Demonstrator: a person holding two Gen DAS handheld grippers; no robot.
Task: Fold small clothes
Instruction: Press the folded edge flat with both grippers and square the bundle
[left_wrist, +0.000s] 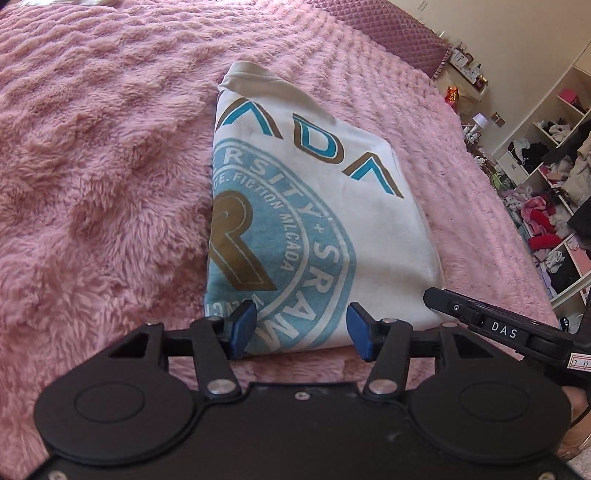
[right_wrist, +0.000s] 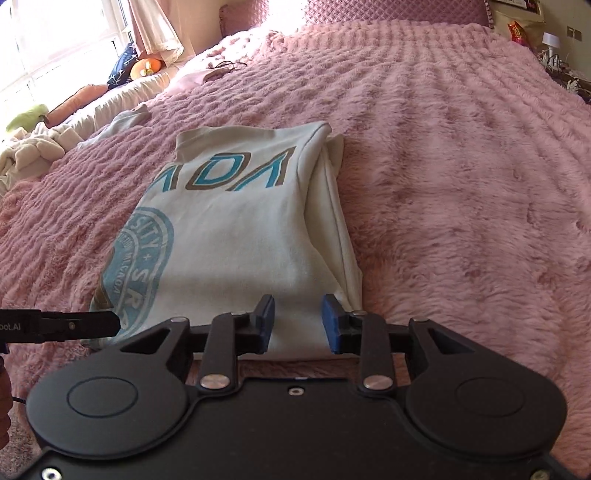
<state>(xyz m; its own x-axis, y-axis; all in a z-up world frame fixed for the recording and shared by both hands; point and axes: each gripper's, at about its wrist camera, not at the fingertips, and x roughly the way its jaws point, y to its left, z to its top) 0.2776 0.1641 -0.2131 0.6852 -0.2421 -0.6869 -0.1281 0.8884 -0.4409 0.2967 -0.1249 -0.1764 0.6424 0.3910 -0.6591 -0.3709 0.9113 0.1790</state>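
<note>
A white T-shirt (left_wrist: 317, 192) with a blue and gold print lies on the pink fluffy bedspread, its sides folded in to a long strip; it also shows in the right wrist view (right_wrist: 236, 236). My left gripper (left_wrist: 301, 328) is open and empty over the shirt's near hem, at its left part. My right gripper (right_wrist: 298, 321) is open and empty over the same hem, at its right part. The right gripper's finger (left_wrist: 480, 314) shows in the left wrist view, and the left gripper's finger (right_wrist: 74, 325) shows in the right wrist view.
The pink bedspread (right_wrist: 461, 184) spreads all round the shirt. Loose light clothes (right_wrist: 33, 151) and cushions lie at the bed's far left. A pink headboard (left_wrist: 399, 33) stands at the back. Open shelves full of clothes (left_wrist: 546, 192) stand to the right.
</note>
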